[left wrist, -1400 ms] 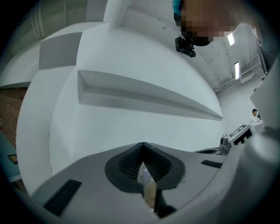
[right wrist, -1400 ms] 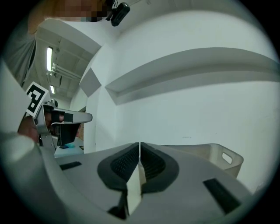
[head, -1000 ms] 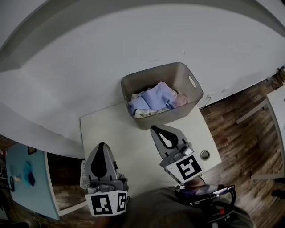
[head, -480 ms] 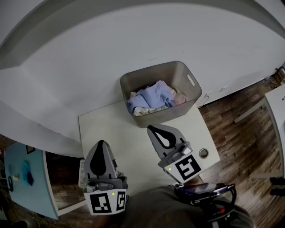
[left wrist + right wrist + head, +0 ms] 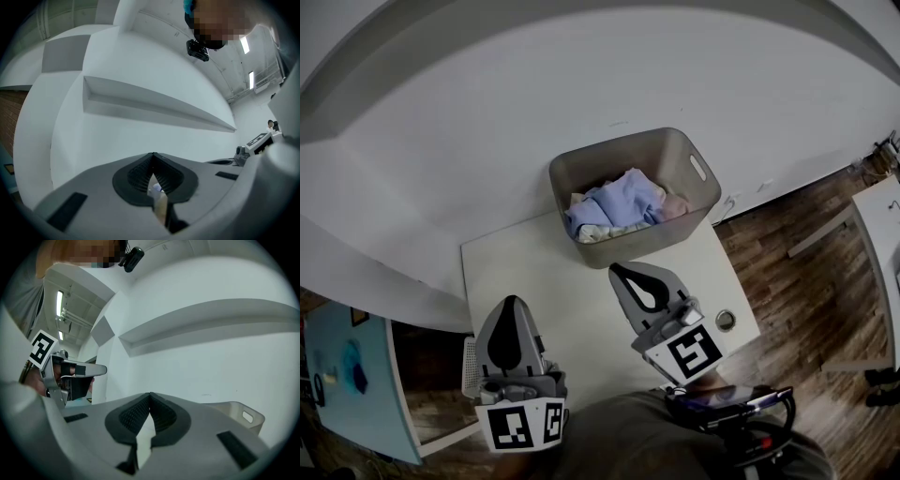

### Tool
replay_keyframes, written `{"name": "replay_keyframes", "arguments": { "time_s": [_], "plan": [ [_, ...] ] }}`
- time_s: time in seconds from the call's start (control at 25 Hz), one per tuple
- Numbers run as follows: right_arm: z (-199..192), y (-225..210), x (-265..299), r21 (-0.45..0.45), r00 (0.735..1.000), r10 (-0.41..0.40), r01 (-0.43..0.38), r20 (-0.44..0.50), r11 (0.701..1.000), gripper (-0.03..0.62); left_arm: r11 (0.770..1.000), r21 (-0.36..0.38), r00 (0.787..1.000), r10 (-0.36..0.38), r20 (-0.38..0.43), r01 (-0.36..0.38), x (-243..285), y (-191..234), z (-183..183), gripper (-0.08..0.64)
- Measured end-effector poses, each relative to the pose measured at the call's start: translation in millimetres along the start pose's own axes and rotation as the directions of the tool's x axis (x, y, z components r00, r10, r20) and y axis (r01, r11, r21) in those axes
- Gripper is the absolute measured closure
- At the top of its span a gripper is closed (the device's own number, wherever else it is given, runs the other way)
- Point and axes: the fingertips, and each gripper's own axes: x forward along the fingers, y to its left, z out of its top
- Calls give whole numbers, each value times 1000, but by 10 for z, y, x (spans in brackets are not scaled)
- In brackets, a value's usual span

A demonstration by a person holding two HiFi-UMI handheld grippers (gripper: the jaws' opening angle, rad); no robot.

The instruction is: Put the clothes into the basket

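- Clothes: crumpled heap inside the basket, light blue/lavender on top, w/ paler cream and pinkish bits at the edges; heap sits below the rim.
- Basket: grey-beige, rectangular w/ rounded corners and a slot handle in its right end wall; stands upright on the far edge of the white table, against the white wall.
- Right gripper: just in front of the basket, over the table, not touching it; jaws pressed together, nothing pinched.
- Left gripper: further from the basket, near-left of it, at the table's left edge; jaw tips meet, empty. A blue-white sliver shows thru the slit behind the tips, prob. the clothes beyond, too small to be sure.
- Small round fitting: in the tabletop, right-front of the basket.
- Wood floor: right of the basket, beyond the table.
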Motion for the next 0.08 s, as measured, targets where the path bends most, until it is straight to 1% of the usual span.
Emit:
{"name": "replay_keyframes", "arguments": {
  "time_s": [0.08],
  "plan": [
    [-9, 10, 8, 1, 1000, -1, 1, -2, 1000, 585, 1000, 0, 1000, 0, 0, 0, -3, 16, -5, 552]
  ]
}}
